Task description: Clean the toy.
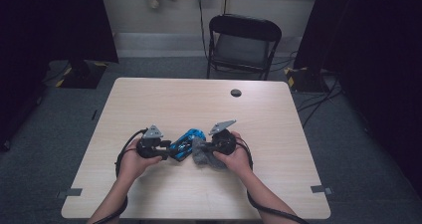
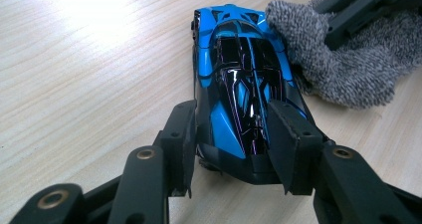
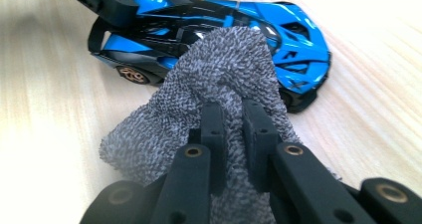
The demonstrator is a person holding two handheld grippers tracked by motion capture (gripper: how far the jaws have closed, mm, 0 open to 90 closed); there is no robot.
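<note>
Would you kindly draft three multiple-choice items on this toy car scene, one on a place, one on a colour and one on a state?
1. Where does the grey cloth touch the toy car?
A. against its body
B. under its wheels
C. nowhere, it lies apart

2. What colours is the toy car?
A. red and white
B. blue and black
C. plain yellow

3. How does the left gripper stand?
A. wide open above the table
B. shut on the cloth
C. shut on one end of the car

Answers: 1 A, the cloth drapes onto the car's side in the right gripper view. 2 B, glossy blue panels on black. 3 C, both pads press the car's sides in the left gripper view; the right gripper pinches the cloth.
</note>
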